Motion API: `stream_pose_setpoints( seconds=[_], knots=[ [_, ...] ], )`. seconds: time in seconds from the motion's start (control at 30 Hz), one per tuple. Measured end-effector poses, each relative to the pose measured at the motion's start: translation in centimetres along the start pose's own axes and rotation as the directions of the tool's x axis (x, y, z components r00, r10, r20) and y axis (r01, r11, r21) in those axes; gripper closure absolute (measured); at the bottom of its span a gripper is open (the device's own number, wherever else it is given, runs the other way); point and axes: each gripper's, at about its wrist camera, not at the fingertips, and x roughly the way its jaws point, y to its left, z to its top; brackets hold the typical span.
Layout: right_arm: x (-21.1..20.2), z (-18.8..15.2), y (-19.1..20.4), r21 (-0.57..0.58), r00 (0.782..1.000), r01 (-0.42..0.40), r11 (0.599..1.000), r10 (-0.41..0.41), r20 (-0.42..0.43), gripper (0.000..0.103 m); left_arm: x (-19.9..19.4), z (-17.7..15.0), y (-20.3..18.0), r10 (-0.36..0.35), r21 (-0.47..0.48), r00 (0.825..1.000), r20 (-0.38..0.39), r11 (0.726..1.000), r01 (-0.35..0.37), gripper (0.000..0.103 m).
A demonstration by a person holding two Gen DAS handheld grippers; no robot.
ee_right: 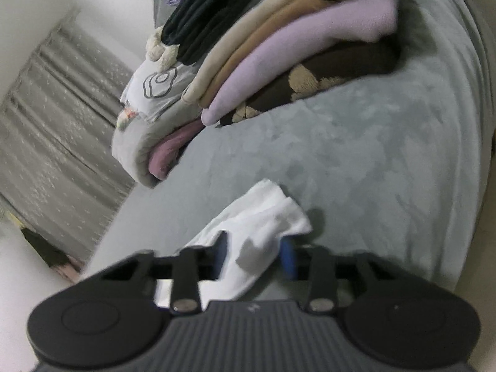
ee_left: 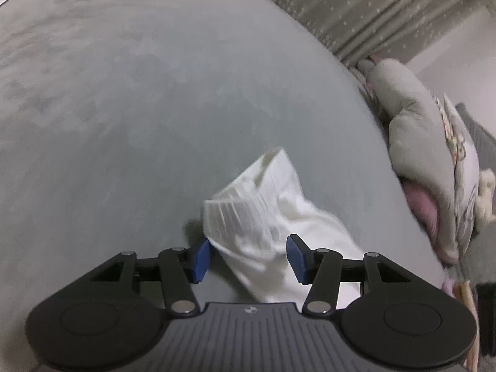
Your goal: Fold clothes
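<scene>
Both grippers sit at 6 o'clock over my white sock [ee_left: 263, 217] on the grey bedcover [ee_left: 124, 108]. Left gripper [ee_left: 248, 259]: apart, gripping nothing. Right gripper [ee_right: 254, 259]: blurred, apparently closing on fabric. Folded clothes [ee_right: 279, 46] stacked at 12 o'clock; sock unfolded.

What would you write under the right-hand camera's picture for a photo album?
Right gripper over a small white sock on a grey plush blanket, beside a stack of folded clothes.
</scene>
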Motion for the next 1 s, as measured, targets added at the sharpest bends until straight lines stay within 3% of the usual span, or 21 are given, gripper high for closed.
stream_pose_setpoints(
  seconds=[0.03, 0.1, 0.2, 0.33, 0.63, 1.0],
  knots=[
    [0.1, 0.0, -0.1, 0.009, 1.0, 0.005, 1.0, -0.005, 0.006, 0.098, 0.1, 0.1, -0.2, 0.01, 0.016, 1.0, 0.012, 1.0, -0.01, 0.056],
    [-0.2, 0.0, -0.2, 0.012, 1.0, 0.009, 1.0, -0.009, 0.029, 0.098, 0.1, 0.1, -0.4, 0.02, 0.028, 0.999, 0.026, 0.999, -0.02, 0.08],
    [-1.1, 0.5, 0.4, -0.022, 0.996, 0.004, 1.0, -0.002, 0.084, 0.098, -0.8, 0.3, 0.0, -0.012, -0.011, 0.999, 0.053, 1.0, 0.013, 0.088],
    [-1.9, 1.5, 1.8, -0.073, 0.991, -0.012, 0.997, 0.022, 0.13, 0.098, -2.4, 1.0, 0.5, -0.063, -0.082, 0.994, 0.092, 0.994, 0.071, 0.088],
    [-1.8, 5.7, 3.7, -0.083, 0.988, -0.056, 0.995, 0.067, 0.136, 0.099, -5.2, 3.5, -1.7, -0.09, -0.043, 0.99, 0.105, 0.995, 0.095, 0.088],
    [1.4, 12.7, 10.8, -0.111, 0.974, -0.15, 0.983, 0.166, 0.153, 0.099, -9.6, 10.5, -7.7, -0.135, -0.03, 0.976, 0.171, 0.989, 0.142, 0.088]
  ],
)
